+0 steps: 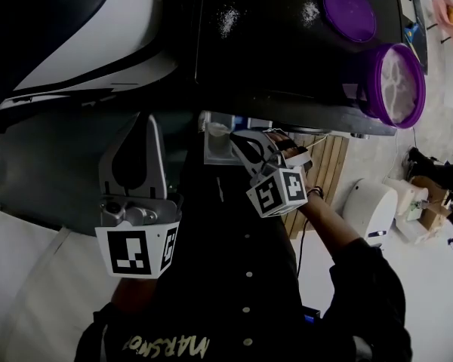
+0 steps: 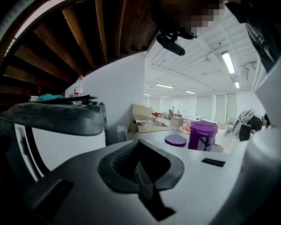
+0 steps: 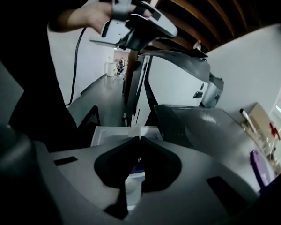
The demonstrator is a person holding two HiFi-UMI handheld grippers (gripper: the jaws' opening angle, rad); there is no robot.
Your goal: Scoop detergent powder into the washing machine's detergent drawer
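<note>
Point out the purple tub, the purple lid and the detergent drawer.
purple tub (image 1: pixel 368 87): head view, on its outer side wall.
purple lid (image 1: pixel 349 11): head view, middle of its flat face.
detergent drawer (image 3: pixel 107 136): right gripper view, on its pale left part.

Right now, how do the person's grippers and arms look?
The left gripper and right gripper have grey bodies, black inside the jaws; each carries a cube with black-and-white square markers. The person wears a dark shirt with sleeves ending above the wrists and a dark right wristband. A black cable hangs below the left hand.
</note>
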